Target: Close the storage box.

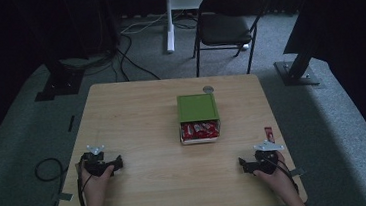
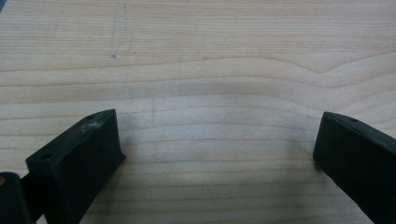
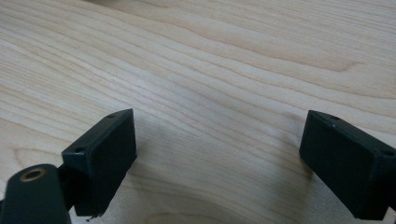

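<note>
Left tool (image 1: 118,164) and right tool (image 1: 242,164) resting released at near worktop (image 1: 137,117) corners, clear of things. Box (image 1: 198,117) mid-worktop, sweets (image 1: 199,129) exposed for easy reach

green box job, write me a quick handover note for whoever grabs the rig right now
Left tongs: open, holding nothing, resting at the near left of the table.
Right tongs: open, holding nothing, at the near right.
Green box: mid-table, its tray slid partly out toward the person, showing red packets inside.
One red packet lies loose near the right edge, beyond the right tongs.
Done: nothing gripped yet.
Left: probably picking up the loose packet and dealing with the box.
</note>
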A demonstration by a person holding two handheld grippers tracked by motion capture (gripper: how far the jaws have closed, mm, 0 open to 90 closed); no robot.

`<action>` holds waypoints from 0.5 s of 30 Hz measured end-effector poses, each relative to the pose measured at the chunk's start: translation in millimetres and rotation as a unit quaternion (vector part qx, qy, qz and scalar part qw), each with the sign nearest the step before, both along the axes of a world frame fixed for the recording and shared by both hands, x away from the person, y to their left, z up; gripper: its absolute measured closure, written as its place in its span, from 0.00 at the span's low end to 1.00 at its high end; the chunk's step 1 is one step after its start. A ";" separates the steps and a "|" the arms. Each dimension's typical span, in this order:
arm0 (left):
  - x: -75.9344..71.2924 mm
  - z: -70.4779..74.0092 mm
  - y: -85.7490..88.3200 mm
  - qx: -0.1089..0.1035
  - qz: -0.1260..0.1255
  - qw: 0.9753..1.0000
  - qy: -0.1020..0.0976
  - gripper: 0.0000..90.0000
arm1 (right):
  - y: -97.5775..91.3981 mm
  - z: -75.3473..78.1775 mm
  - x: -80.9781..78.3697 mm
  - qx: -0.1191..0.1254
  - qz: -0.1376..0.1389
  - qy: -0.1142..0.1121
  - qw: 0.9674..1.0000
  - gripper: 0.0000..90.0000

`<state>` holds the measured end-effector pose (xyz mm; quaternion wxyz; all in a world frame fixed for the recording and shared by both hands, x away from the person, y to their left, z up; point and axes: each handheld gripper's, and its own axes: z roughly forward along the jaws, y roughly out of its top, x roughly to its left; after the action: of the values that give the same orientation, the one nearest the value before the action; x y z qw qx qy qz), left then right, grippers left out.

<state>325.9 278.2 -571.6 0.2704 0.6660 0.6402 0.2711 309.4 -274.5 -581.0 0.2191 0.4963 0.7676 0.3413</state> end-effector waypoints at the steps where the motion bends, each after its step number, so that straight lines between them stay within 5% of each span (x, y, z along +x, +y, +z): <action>1: 0.2 0.0 0.2 0.000 0.004 1.000 0.000 0.02 | 0.0 0.0 0.0 0.000 0.000 0.000 1.000 0.11; 15: 3.2 -0.1 -4.7 -0.001 0.037 0.999 -0.001 0.02 | -0.1 0.0 0.0 0.000 0.000 0.000 1.000 0.11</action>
<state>329.1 273.5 -571.7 0.2616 0.6415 0.6643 0.2808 309.5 -274.5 -581.0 0.2188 0.4965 0.7675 0.3415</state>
